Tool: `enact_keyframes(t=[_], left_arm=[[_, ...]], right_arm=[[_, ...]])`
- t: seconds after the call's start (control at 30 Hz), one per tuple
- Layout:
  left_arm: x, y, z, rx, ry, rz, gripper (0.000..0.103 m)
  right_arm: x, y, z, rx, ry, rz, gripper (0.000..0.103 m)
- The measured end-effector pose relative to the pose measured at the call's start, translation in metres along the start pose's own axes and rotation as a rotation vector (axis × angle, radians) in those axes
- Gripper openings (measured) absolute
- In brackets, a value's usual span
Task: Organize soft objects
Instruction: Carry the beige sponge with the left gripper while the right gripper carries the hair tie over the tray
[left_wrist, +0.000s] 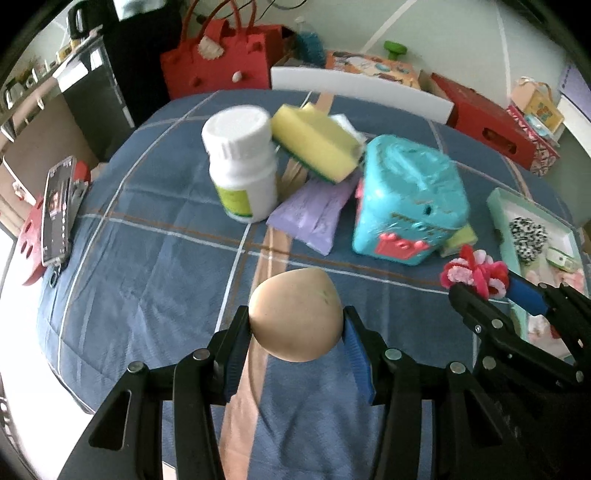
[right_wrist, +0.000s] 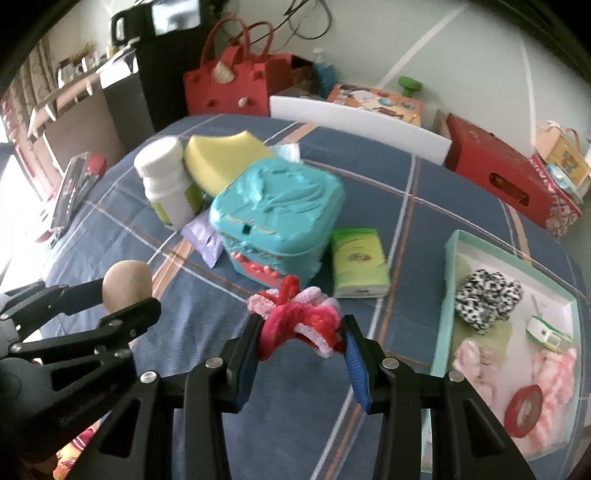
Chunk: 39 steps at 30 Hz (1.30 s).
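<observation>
Left gripper (left_wrist: 297, 325) pinches the tan makeup sponge (left_wrist: 295, 314) at its widest part, above the blue quilt (left_wrist: 147, 258): light, squashy, easily dented. Right gripper (right_wrist: 301, 328) clamps the fluffy pink-red scrunchie (right_wrist: 299, 321), limp and featherweight, beside the teal tray (right_wrist: 441, 332).

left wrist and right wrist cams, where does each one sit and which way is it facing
Left wrist: sits on the left gripper, looking down along its fingers, shut on a tan egg-shaped sponge above the blue plaid cloth; the right gripper shows at right.
Right wrist: sits on the right gripper, looking down along its fingers, shut on a pink scrunchie; the left gripper shows at left.
Both share the teal box, white bottle and yellow sponge.
</observation>
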<state>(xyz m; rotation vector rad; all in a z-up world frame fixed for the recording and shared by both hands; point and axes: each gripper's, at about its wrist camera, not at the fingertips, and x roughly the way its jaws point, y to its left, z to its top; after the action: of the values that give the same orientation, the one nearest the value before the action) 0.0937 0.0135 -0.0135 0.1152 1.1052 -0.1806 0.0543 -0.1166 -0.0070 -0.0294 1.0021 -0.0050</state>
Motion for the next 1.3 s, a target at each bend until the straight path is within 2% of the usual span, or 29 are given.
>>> enact_keyframes(t=[0.37, 0.53, 0.7, 0.97, 1.3], left_arm=[[-0.033, -0.039, 0.007, 0.081, -0.063, -0.002, 0.051], [-0.048, -0.066, 0.018, 0.146, -0.107, 0.009, 0.051], [-0.059, -0.102, 0.029, 0.221, -0.141, -0.014, 0.051], [-0.056, -0.163, 0.038, 0.337, -0.143, -0.054, 0.051], [-0.028, -0.241, 0.04, 0.511, -0.109, -0.135, 0.051]], right_arm=[[-0.024, -0.048, 0.007, 0.124, -0.078, -0.082, 0.045], [-0.032, -0.082, 0.006, 0.212, -0.097, -0.13, 0.045], [-0.039, -0.122, 0.001, 0.305, -0.102, -0.212, 0.045], [-0.049, -0.189, -0.019, 0.461, -0.084, -0.282, 0.045], [-0.045, -0.23, -0.04, 0.562, -0.046, -0.278, 0.045]])
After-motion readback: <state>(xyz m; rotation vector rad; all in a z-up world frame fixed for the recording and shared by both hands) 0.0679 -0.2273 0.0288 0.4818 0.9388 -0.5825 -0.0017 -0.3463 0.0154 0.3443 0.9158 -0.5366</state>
